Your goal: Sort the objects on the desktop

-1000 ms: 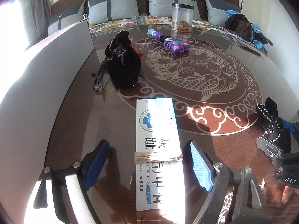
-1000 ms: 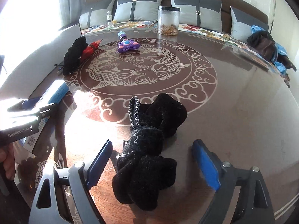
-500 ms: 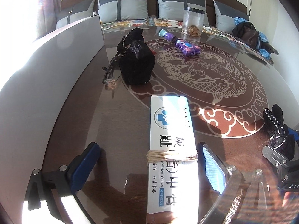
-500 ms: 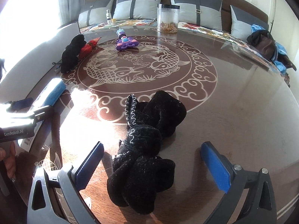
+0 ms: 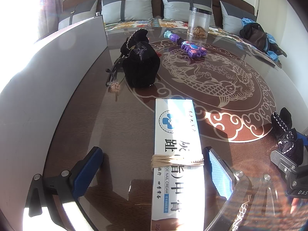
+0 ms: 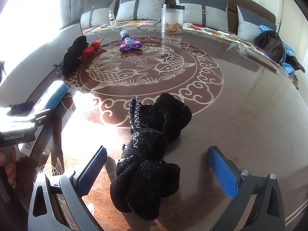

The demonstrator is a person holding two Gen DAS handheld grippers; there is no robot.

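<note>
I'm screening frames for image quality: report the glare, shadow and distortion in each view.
Left wrist view: sunlight blows out the far-left edge and stripes the nail cream box; fisheye bends the table edge. Right wrist view: white glare floods the left side, the black velvet pouch stays sharp, and the corners vignette dark.

On the worktop (image 5: pixel 119 127), the cream box (image 5: pixel 178 154) lies between the left hand-held gripper (image 5: pixel 154 171) fingers, pointing to 12 o'clock. A drawstring pouch (image 5: pixel 140 63) stands at 11 o'clock, a toy wand (image 5: pixel 189 47) and jar (image 5: pixel 199 23) behind it at 1 o'clock — the velvet bundle (image 6: pixel 152 157) lies between the right hand-held gripper (image 6: pixel 156 173) fingers.
</note>
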